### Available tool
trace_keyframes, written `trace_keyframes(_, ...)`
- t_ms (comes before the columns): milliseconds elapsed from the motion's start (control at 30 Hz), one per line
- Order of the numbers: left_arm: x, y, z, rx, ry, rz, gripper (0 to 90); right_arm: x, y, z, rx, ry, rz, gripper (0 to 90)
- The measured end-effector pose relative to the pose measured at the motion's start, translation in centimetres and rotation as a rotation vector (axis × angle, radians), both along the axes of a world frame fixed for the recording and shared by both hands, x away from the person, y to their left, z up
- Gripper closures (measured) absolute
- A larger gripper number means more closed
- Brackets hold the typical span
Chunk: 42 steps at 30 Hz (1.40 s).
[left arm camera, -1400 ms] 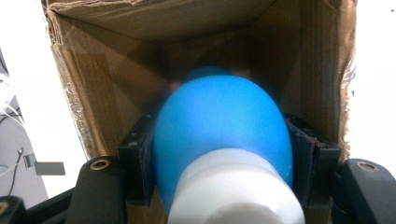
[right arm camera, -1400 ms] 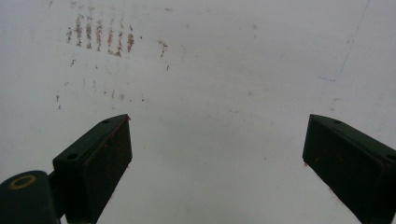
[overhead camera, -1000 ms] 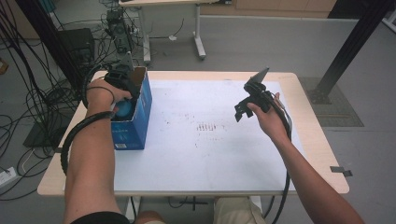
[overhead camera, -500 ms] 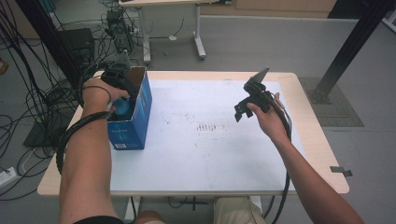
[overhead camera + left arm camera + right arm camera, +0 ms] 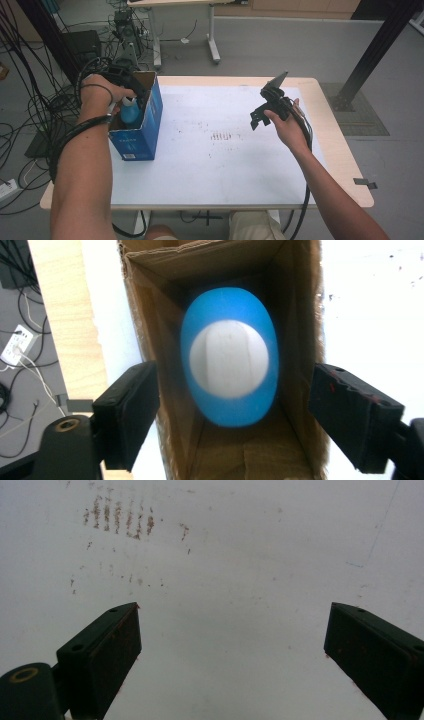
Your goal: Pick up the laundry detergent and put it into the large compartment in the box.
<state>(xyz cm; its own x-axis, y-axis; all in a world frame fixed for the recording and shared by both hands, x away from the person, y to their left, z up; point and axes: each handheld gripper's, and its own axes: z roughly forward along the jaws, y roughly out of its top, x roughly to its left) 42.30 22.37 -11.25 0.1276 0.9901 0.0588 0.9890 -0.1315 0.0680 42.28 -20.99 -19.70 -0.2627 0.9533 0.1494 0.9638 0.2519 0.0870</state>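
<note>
High view shows the left gripper (image 5: pixel 131 89) over the open top of a blue box (image 5: pixel 145 127) that stands at the left side of the white surface (image 5: pixel 225 165). A blue bottle (image 5: pixel 130 111) with a white cap stands inside the box. In the left gripper view the bottle (image 5: pixel 229 356) sits down in the box (image 5: pixel 150 305), and the jaws have just been opening; now they stand apart, one on each side of the box walls, and they do not touch the bottle. So the bottle looks let go and left in the box. The right gripper (image 5: pixel 267 102) hangs above the middle of the surface, well apart from the box, with its jaws wide and nothing between them. What could go wrong? The left jaws are close to the box walls. If the hand swings sideways as it lifts, a jaw may hook the cardboard edge and tip the box over, bottle and all.
</note>
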Motion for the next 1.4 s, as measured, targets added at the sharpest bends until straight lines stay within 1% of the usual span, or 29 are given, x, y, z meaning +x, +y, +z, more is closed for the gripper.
trace_keyframes(100, -0.7, -0.2, 1.1, -0.001, -0.023, -0.003, 19.0, 0.0, -0.1, 0.0, 0.002, 0.001, -0.002, 7.9)
trace_keyframes(167, -1.0, -0.4, 1.6, -0.003, -0.025, -0.007, 18.2, 0.0, -0.1, 0.0, 0.0, -0.004, -0.003, 7.9)
trace_keyframes(200, -1.2, -0.6, 1.8, -0.004, -0.029, -0.011, 17.7, 0.0, -0.1, 0.0, 0.001, -0.002, -0.002, 7.9)
trace_keyframes(300, -1.3, -1.2, 2.3, -0.005, -0.019, -0.023, 15.1, 0.0, -0.2, 0.0, 0.003, 0.001, 0.001, 7.9)
trace_keyframes(433, -1.6, -2.3, 3.0, -0.016, -0.029, -0.049, 12.8, -0.2, -0.4, 0.3, -0.002, -0.005, -0.001, 7.9)
trace_keyframes(533, -1.7, -3.1, 3.3, -0.03, -0.038, -0.057, 12.0, -0.1, -0.5, 0.6, -0.003, -0.005, -0.003, 7.9)
trace_keyframes(567, -1.7, -3.4, 3.3, -0.032, -0.042, -0.059, 11.4, -0.1, -0.5, 0.7, -0.004, -0.006, -0.003, 7.9)
trace_keyframes(700, -1.3, -4.6, 3.4, -0.038, -0.032, -0.083, 8.8, 0.0, -0.6, 0.9, -0.007, -0.013, 0.006, 7.9)
trace_keyframes(767, -1.2, -5.1, 3.4, -0.042, -0.032, -0.097, 8.1, 0.1, -0.7, 0.9, -0.006, -0.012, 0.002, 7.9)
trace_keyframes(867, -0.8, -6.0, 3.4, -0.044, -0.032, -0.105, 6.3, 0.3, -1.0, 0.8, -0.002, -0.007, 0.0, 7.9)
trace_keyframes(967, -0.7, -6.5, 3.4, -0.058, -0.038, -0.117, 4.0, 0.5, -1.1, 0.6, -0.004, -0.005, 0.003, 7.9)
trace_keyframes(1033, -0.6, -7.2, 3.2, -0.054, -0.038, -0.121, 2.6, 0.6, -1.0, 0.5, -0.006, 0.002, 0.001, 7.9)
trace_keyframes(1100, -0.6, -7.6, 3.1, -0.06, -0.038, -0.127, 2.0, 0.6, -1.0, 0.6, -0.01, 0.0, 0.003, 7.9)
trace_keyframes(1300, -0.5, -8.8, 3.3, -0.055, -0.04, -0.147, 0.3, 0.7, -1.1, 0.6, -0.012, 0.003, -0.004, 7.9)
trace_keyframes(1400, -0.4, -9.3, 3.3, -0.053, -0.034, -0.153, 0.3, 0.7, -1.1, 0.5, -0.012, 0.005, -0.007, 7.9)
